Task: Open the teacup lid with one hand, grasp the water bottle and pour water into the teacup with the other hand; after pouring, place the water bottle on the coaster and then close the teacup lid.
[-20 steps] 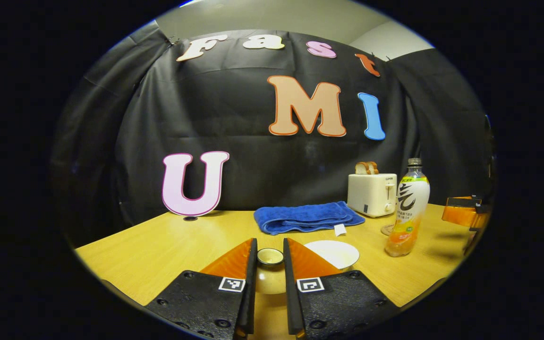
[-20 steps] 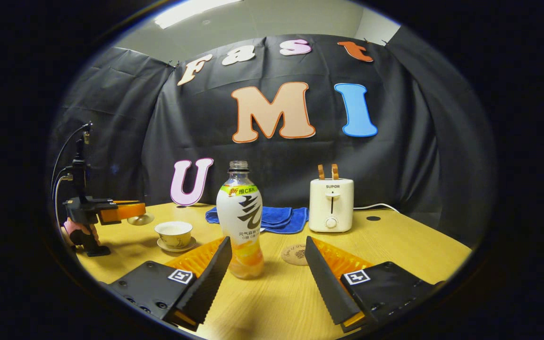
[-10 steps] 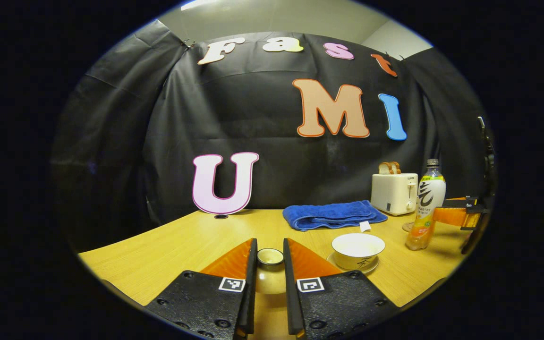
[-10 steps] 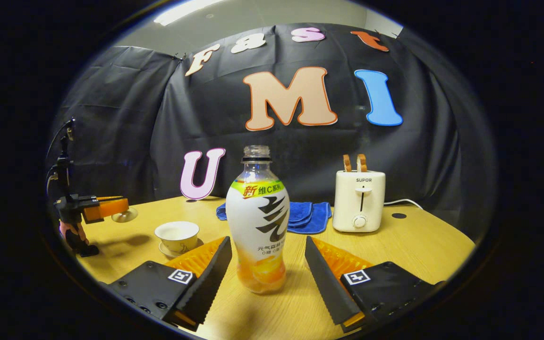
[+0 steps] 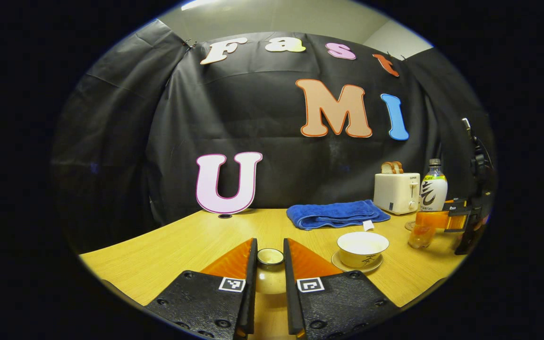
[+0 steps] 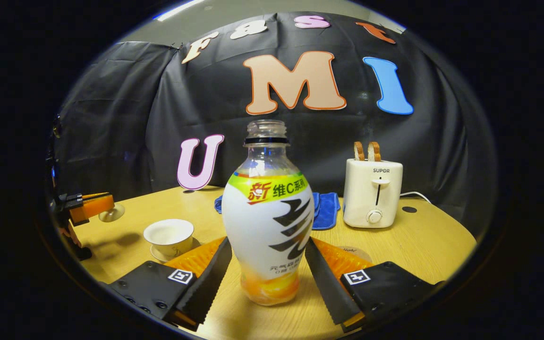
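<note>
Beside the teacup [image 6: 168, 236] on the table [image 6: 423, 241], the water bottle [image 6: 268, 222] stands upright between the right gripper [image 6: 267, 269] fingers — jaws wide, contact indeterminable. Left of the teacup, the left gripper [image 5: 270, 264] stays clamped on the lid [image 5: 270, 257] — raised off the cup.

Left gripper view: low over the table [image 5: 168, 245], facing the back wall; cup [image 5: 362, 248] just right of its jaws, bottle [image 5: 430, 203] far right.
Right gripper view: low and very near, bottle [image 6: 268, 222] between its jaws; cup [image 6: 168, 236] to their left.
Shared: cup, bottle, towel [image 5: 335, 214], toaster [image 6: 371, 192].
</note>
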{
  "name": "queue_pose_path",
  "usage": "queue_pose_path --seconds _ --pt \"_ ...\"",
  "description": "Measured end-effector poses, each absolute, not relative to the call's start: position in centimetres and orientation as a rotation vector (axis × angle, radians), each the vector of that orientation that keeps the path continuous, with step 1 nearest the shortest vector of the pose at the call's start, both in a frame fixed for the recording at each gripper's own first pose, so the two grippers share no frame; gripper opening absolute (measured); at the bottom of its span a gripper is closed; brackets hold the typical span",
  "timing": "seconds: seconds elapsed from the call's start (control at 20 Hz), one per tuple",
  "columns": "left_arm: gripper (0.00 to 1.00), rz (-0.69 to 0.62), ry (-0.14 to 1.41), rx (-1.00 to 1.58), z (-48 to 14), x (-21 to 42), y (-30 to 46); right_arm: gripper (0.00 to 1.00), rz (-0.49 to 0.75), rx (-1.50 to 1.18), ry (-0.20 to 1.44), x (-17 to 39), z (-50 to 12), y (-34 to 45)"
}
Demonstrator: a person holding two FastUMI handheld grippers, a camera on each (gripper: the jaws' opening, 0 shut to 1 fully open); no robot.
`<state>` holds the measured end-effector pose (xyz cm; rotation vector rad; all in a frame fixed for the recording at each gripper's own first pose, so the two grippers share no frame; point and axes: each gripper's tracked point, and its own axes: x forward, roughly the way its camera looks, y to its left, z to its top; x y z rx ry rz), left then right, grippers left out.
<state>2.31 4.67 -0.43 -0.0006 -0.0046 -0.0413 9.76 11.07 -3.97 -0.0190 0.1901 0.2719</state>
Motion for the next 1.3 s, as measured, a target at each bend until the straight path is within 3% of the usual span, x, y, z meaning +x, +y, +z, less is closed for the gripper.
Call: queue_pose_path --seconds 0.1,0.2,0.25,0.35,0.9,1.1,1.3 --pt "0.25 -0.033 -0.003 0.000 -0.5 2.4 5.1 0.94 0.264 -0.025 0.218 10.2 -4.4 11.2" --pt "0.25 -0.026 -0.003 0.002 -0.6 2.3 5.4 0.73 0.244 -0.029 0.228 10.1 -4.4 10.9" --pt "0.26 -0.023 -0.004 0.002 -0.5 2.4 5.4 0.74 0.238 -0.036 0.225 10.3 -4.5 10.9" --pt "0.24 -0.017 -0.004 0.003 -0.5 2.5 5.6 0.64 0.204 -0.055 0.224 10.2 -4.4 10.6" --pt "0.25 0.048 -0.001 0.000 -0.7 2.5 8.2 0.63 0.014 -0.674 0.047 11.1 2.1 8.7" --pt "0.25 0.051 0.000 -0.002 -0.8 2.5 8.2 0.63 0.006 -0.985 -0.042 11.0 4.0 10.4" --pt "0.25 0.051 0.001 -0.002 -0.8 2.4 8.3 0.63 0.026 -1.176 -0.034 11.6 1.9 11.5"
